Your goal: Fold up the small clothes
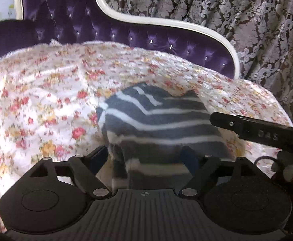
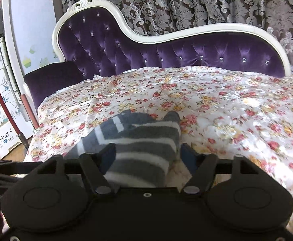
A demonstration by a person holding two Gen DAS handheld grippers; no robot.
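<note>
Gaping wide, left gripper and right gripper, each straddling the near edge of the striped garment, stripes running crosswise, bunched on the floral cover just ahead, equally near both, nothing visibly pinched.

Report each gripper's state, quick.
Left gripper: open, fingers straddling the striped garment.
Right gripper: open, striped garment between its fingers, not clamped.
</note>
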